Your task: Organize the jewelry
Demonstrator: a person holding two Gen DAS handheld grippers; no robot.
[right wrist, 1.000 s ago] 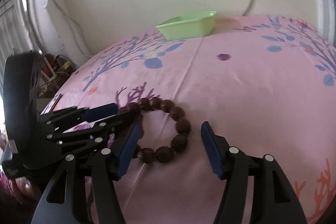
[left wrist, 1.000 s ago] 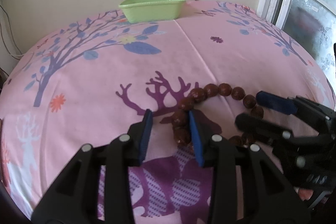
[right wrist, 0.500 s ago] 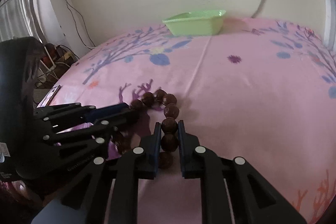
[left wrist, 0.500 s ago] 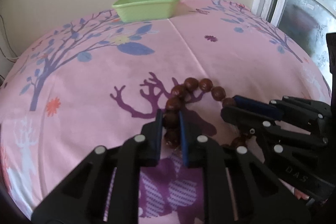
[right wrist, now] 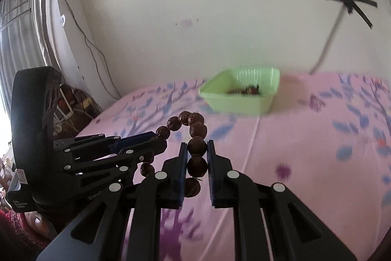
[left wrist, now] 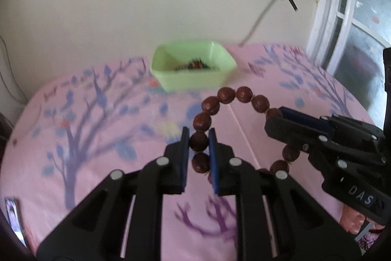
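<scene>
Now both jaws clamped on bead bracelet (left wrist: 227, 96): brown, wrinkled, round beads

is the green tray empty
No, the green tray already holds some small dark and reddish items on its floor, visible in the left wrist view though too blurred to identify.
</scene>
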